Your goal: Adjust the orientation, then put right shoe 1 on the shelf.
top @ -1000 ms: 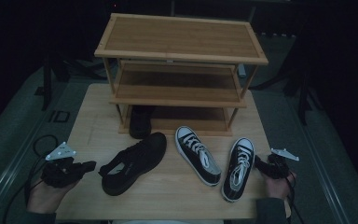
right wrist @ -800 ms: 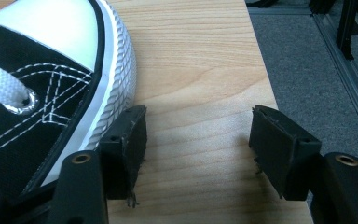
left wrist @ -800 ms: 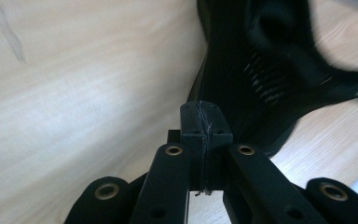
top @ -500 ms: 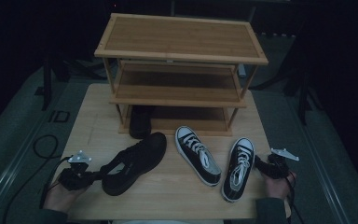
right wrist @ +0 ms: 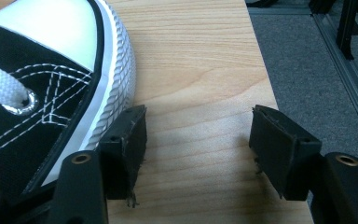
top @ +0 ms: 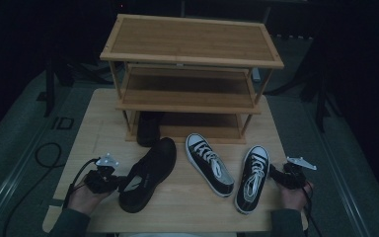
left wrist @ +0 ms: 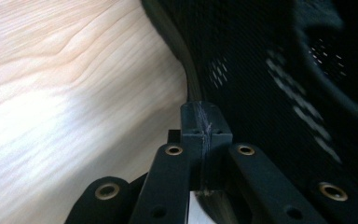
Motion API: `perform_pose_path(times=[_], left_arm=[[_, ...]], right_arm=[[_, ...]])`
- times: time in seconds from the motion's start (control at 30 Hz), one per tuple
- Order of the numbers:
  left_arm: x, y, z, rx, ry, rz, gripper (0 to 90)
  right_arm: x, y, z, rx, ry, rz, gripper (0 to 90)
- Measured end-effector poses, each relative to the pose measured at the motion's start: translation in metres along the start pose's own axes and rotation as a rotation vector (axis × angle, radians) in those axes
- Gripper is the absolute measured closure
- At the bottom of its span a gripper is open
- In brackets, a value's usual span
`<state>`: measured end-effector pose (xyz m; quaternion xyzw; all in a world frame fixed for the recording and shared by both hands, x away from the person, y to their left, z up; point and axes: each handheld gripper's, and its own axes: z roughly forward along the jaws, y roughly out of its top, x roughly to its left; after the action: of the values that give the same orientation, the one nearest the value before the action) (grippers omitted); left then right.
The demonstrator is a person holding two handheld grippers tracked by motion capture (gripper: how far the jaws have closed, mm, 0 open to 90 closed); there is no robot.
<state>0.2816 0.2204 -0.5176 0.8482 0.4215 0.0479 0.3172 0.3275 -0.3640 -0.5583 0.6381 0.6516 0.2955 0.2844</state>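
Looks like a recording lab or test studio rather than a home. Dim room, dark surroundings, with a pale wooden bench point(top: 103, 123) lit at the centre. Grey carpeted floor point(top: 24, 148) all round, crossed by a metal rail point(right wrist: 349, 79) and a loose black cable point(top: 47, 153). Black stand legs point(top: 321, 98) posted at both sides of the bench. Staged props on top: a three-tier bamboo shoe rack point(top: 192, 49) and a few shoes, laid out as for a demonstration. "ID" marked beside the bench edge.
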Motion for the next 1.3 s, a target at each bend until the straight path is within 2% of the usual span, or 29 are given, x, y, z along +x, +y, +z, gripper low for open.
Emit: perform_pose_path(times=[0.1,0.33,0.5,0.67,0.8,0.93,1.03,1.1,1.3], left_arm=[[-0.007,0.008,0.014,0.020,-0.023,0.029,89.7],[-0.029,0.026,0.031,0.032,-0.076,0.094,89.6],[-0.040,0.038,0.042,0.032,-0.106,0.117,89.5],[-0.048,0.045,0.049,0.045,-0.082,0.151,89.2],[-0.047,0.046,0.042,0.037,-0.060,0.131,81.8],[-0.046,0.049,0.019,-0.020,-0.045,0.082,74.8],[-0.048,0.054,0.004,-0.058,-0.068,0.050,68.7],[-0.052,0.059,-0.003,-0.078,-0.079,0.044,65.2],[-0.063,0.071,-0.012,-0.097,-0.082,0.023,60.9]], right_arm=[[0.000,0.000,0.000,-0.001,0.000,0.000,36.4],[0.000,0.000,0.000,0.000,0.001,0.000,36.4],[0.000,0.000,0.000,0.000,0.001,-0.001,36.4],[0.000,0.000,0.000,0.000,0.001,0.000,36.4],[0.000,0.000,0.000,0.000,0.001,-0.001,36.4],[0.000,0.000,0.000,0.000,0.001,-0.001,36.4],[0.000,0.000,0.000,0.000,0.002,-0.001,36.4],[0.000,0.000,0.000,0.000,0.001,-0.001,36.5],[0.000,0.000,0.000,0.000,0.001,-0.001,36.5]])
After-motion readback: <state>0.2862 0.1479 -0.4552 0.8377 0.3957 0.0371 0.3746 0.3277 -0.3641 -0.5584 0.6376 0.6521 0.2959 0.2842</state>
